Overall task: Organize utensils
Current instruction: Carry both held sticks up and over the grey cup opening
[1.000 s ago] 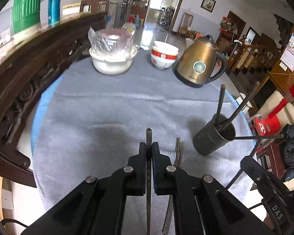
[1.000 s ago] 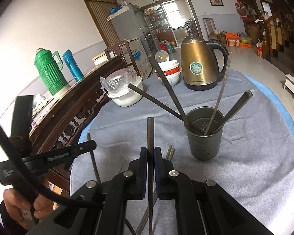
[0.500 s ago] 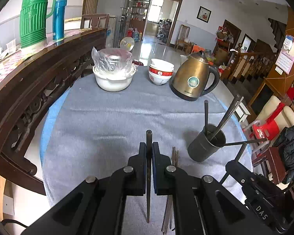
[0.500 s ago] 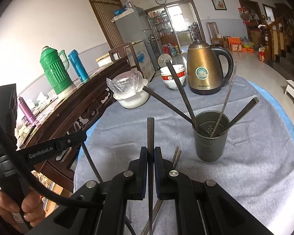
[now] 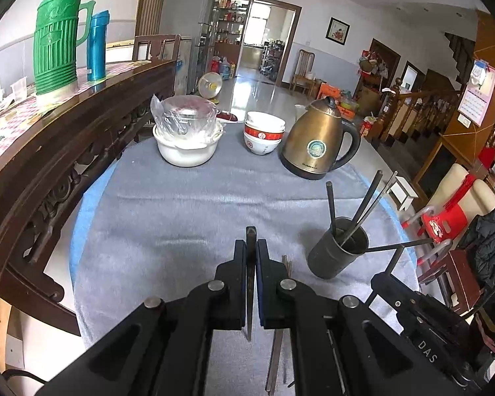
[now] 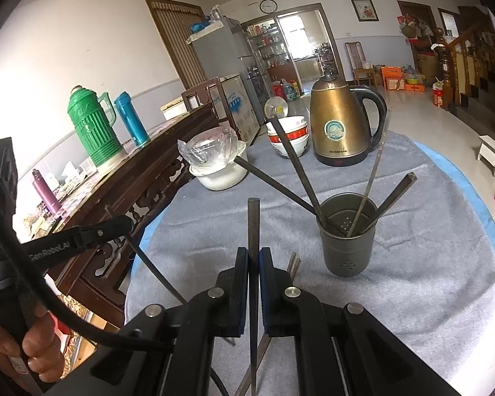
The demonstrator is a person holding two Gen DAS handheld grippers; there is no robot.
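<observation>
The left gripper [image 5: 251,250] has lifted, its jaws clamped on a dark chopstick [image 5: 250,283]. The right gripper [image 6: 254,257] pinches another chopstick [image 6: 253,227] above the grey cloth [image 6: 412,264], near the metal holder [image 6: 348,234] with four chopsticks inside.

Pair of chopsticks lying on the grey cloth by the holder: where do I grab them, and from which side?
Grip the loose chopsticks near their far ends, from above, jaws across both. They lie flat and side by side on the cloth, so the sides offer no room. The right gripper, shut on a held chopstick, must empty first.
</observation>
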